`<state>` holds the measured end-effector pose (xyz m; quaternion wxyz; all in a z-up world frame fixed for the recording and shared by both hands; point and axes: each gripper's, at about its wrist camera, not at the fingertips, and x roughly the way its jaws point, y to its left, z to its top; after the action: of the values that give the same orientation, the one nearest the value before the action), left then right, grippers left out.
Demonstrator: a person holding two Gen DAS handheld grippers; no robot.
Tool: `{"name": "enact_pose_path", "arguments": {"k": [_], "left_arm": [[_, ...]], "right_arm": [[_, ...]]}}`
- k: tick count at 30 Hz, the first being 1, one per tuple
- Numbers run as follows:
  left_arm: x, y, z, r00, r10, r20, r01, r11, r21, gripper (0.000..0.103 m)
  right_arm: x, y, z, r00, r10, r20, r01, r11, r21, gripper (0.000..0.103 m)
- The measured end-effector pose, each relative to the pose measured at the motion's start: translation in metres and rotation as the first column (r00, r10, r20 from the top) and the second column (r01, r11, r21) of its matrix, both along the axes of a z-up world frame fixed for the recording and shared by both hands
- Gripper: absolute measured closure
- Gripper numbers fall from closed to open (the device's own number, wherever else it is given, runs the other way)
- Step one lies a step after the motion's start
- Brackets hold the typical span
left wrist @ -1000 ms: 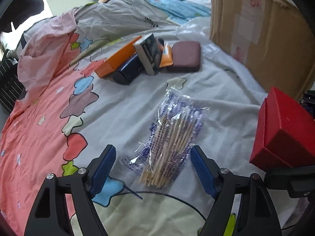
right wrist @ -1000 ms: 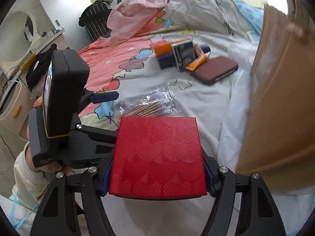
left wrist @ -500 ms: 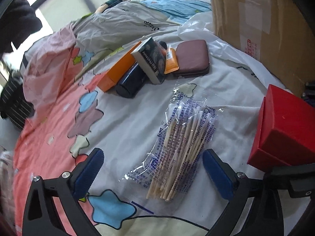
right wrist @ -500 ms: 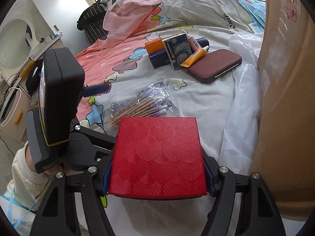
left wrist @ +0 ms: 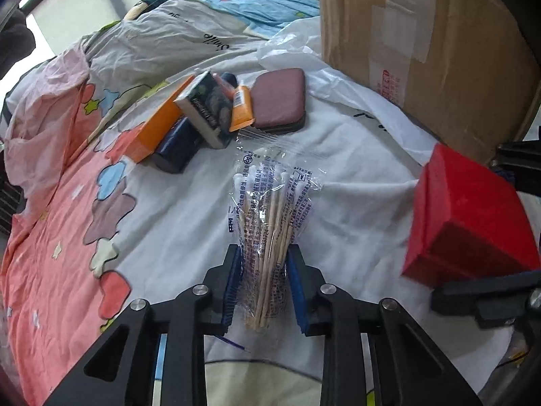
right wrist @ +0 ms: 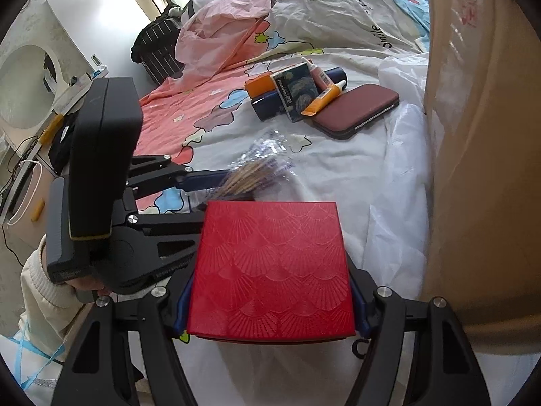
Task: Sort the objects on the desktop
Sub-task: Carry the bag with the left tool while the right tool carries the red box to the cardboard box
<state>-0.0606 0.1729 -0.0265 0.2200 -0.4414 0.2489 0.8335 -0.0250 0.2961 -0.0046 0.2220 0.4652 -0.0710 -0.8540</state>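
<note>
In the left wrist view, the left gripper (left wrist: 263, 284) at bottom centre is closing its jaws on the lower end of a clear bag of cotton swabs (left wrist: 268, 216), whose sticks stand pinched between the blue pads while the upper part fans out over the bedsheet (left wrist: 175, 223). The step in hand is picking up this bag; the next move probably calls for a firm hold on slippery film and a lift towards the heap. That heap, upper centre, counts one orange box (left wrist: 157, 128), one dark blue case (left wrist: 175, 145), one printed box (left wrist: 204, 110), two tubes and one maroon pouch (left wrist: 279, 99). A cardboard box (left wrist: 422, 34) fills the upper right. In the right wrist view, the right gripper (right wrist: 270, 304) grasps one red box (right wrist: 270, 264) at bottom centre, raised over the sheet; the bag (right wrist: 253, 172) lies just above it.
</note>
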Motion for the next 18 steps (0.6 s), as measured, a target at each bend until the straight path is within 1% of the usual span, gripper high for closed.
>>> {"name": "enact_pose_path", "arguments": {"k": [3,9,15,18], "left_arm": [[0.005,-0.011,0.014,1.0,0.021,-0.012,-0.021,1.0,0.022,0.075],[0.015,-0.026,0.046,0.997,0.048,-0.063,-0.046,0.998,0.044,0.075],[0.029,-0.034,0.09,0.99,0.06,-0.127,-0.048,0.994,0.099,0.075],[0.036,-0.032,0.114,0.986,0.056,-0.156,-0.033,0.989,0.144,0.075]], "right_arm": [[0.002,-0.001,0.006,1.0,-0.006,-0.015,0.006,1.0,0.01,0.036],[0.006,-0.004,0.018,0.999,-0.018,-0.045,0.019,0.999,0.036,0.036],[0.017,-0.009,0.045,0.994,-0.011,-0.107,0.019,0.997,0.072,0.036],[0.025,-0.009,0.063,0.989,-0.015,-0.148,0.029,0.995,0.091,0.036]]}}
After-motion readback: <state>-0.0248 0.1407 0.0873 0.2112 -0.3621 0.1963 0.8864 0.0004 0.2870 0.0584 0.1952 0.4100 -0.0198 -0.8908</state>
